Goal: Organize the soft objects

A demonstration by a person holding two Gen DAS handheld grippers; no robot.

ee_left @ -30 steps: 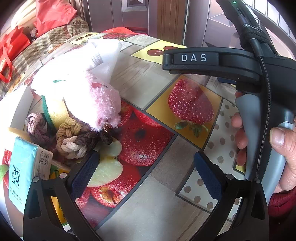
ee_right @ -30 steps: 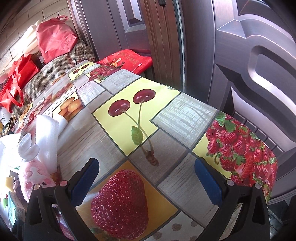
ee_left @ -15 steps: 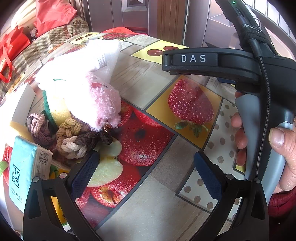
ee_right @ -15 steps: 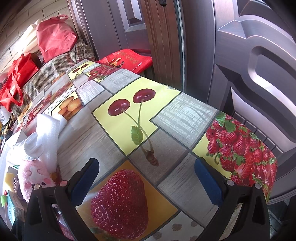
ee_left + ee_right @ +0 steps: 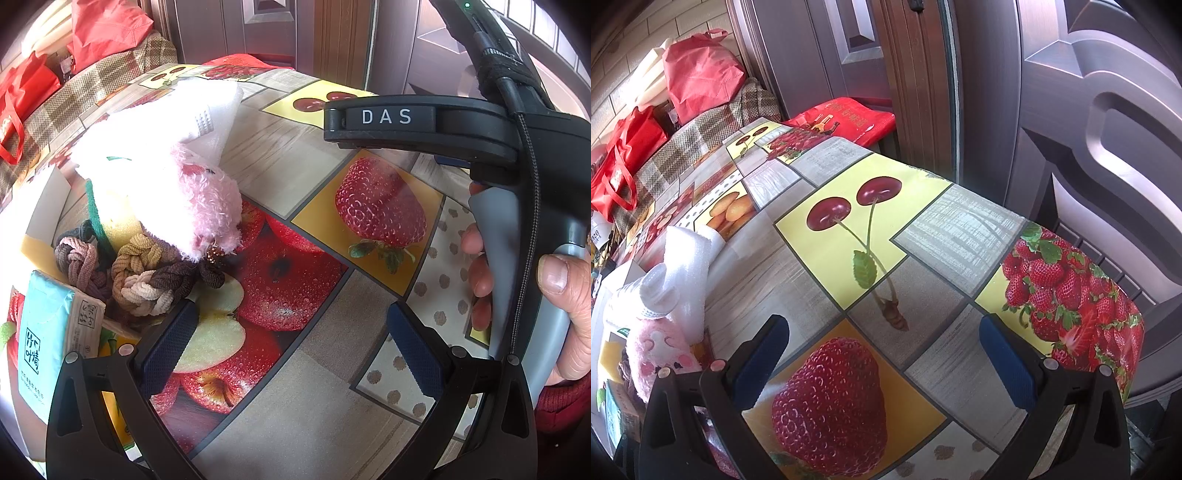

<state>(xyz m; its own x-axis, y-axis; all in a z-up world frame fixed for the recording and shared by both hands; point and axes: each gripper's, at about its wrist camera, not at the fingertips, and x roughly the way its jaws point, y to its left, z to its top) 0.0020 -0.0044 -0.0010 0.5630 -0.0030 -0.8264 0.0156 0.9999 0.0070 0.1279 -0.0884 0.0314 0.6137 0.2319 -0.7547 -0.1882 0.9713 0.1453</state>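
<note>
A pile of soft things lies at the left of the fruit-print table (image 5: 295, 387): a fluffy pink plush (image 5: 207, 206), a white foam sheet (image 5: 199, 110), braided hair ties (image 5: 144, 280) and a yellow sponge with a green edge (image 5: 110, 221). My left gripper (image 5: 288, 336) is open and empty, just right of the hair ties. My right gripper (image 5: 882, 350) is open and empty over the strawberry and cherry prints; its body shows in the left wrist view (image 5: 424, 122). The plush (image 5: 661, 354) and foam (image 5: 687, 266) sit at its far left.
A teal tissue pack (image 5: 48, 336) lies by the hair ties near a white box (image 5: 22, 206). Red bags (image 5: 698, 70) and a plaid cloth (image 5: 713, 125) sit beyond the table. A metal door (image 5: 1071, 110) stands behind the table's far edge.
The pile has shifted slightly right in the left wrist view and slightly left in the right one, as the views drifted. Both grippers stay open.
</note>
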